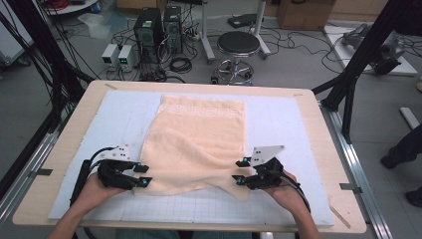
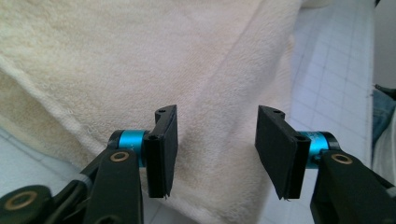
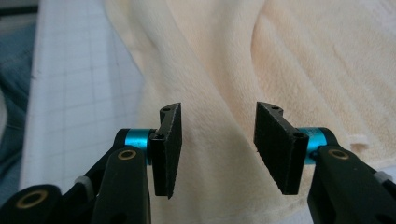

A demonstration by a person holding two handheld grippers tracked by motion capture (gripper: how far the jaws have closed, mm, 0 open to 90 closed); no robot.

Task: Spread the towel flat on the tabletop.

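Both claws, left (image 1: 145, 174) and right (image 1: 240, 171), gape over soft, rumpled peach terry towel (image 1: 196, 144).

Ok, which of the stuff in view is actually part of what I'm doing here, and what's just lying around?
In the job:
- peach towel, lying folded on the white gridded mat
- left gripper, jaws open at the towel's near left corner
- right gripper, jaws open at its near right corner

Lying about:
- black stool behind the table
- two computer towers and cables on the floor

Even, soft overhead light; faint shadows beside the towel (image 1: 196, 142). High view is slightly soft. Gripper views blur the towel's far folds.
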